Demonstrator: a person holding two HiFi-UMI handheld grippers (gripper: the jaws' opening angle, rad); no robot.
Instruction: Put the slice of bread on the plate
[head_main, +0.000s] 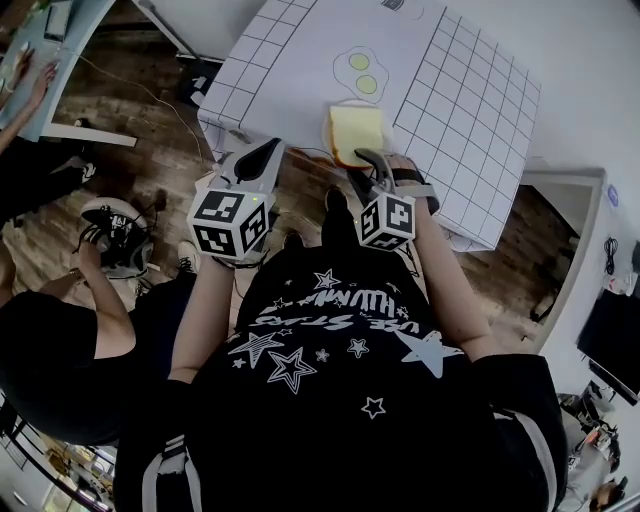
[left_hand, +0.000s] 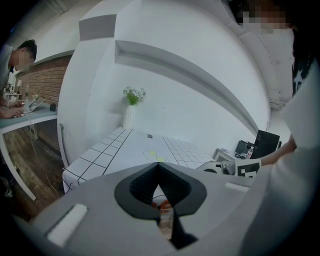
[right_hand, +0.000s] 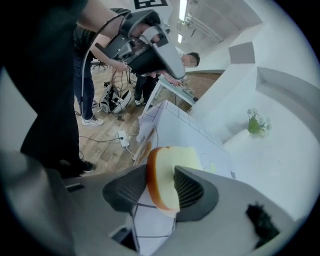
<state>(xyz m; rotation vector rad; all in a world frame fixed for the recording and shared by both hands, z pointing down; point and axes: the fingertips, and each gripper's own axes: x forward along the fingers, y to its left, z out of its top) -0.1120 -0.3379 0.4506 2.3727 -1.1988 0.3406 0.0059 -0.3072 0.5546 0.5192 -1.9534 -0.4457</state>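
Table (head_main: 470, 90) surface is open left and right of the bread slice (head_main: 357, 132). Obstacles: flat fried-egg shape (head_main: 360, 72) just beyond it; vase (left_hand: 128, 119) at the far wall, well apart; left gripper (head_main: 270, 150) near the front edge.

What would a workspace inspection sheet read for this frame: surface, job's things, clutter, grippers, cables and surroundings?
Surface: white grid-lined table.
Job's things: slice of bread at the table's near edge, between the right gripper's jaws; no plate seen.
Clutter: fried-egg shape flat on the table.
Grippers: right gripper open, not pressing the bread; left gripper shut, empty.
Cables: power strip with cable on the wooden floor.
Surroundings: vase of flowers behind the table, a bystander close by.
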